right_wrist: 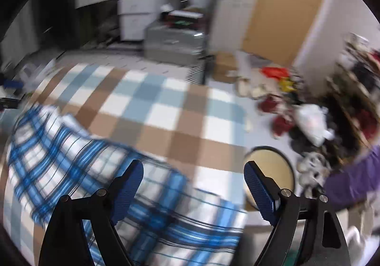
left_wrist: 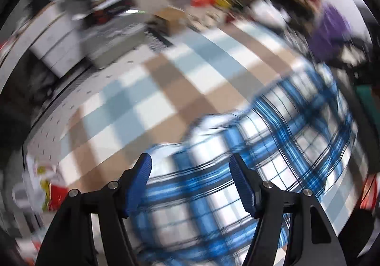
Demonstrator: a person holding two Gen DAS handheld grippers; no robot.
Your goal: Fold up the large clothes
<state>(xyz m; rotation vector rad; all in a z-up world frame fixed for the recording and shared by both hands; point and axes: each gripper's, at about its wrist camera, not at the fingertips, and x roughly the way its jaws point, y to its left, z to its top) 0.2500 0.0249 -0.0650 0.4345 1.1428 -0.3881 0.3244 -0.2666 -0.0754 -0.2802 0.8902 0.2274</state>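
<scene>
A blue, white and black plaid garment (left_wrist: pixel 273 147) lies spread on a checked brown, pale-blue and white cloth (left_wrist: pixel 147 90) that covers the table. In the left wrist view my left gripper (left_wrist: pixel 190 163) hovers above the garment's near part, jaws apart, blue pads bare and clear of the fabric. In the right wrist view the same garment (right_wrist: pixel 71 159) lies at the lower left on the checked cloth (right_wrist: pixel 166 111). My right gripper (right_wrist: pixel 193 171) stands wide open over the garment's right edge, nothing pinched between its pads. Both views are motion-blurred.
A round tan tray with a dark rim (right_wrist: pixel 273 171) sits just right of the garment. Clutter, a white plastic bag (right_wrist: pixel 311 123) and red items (right_wrist: pixel 275 71) crowd the floor beyond. A grey box (right_wrist: pixel 173 40) and white cabinets stand behind. A purple sleeve (right_wrist: pixel 351 180) shows at right.
</scene>
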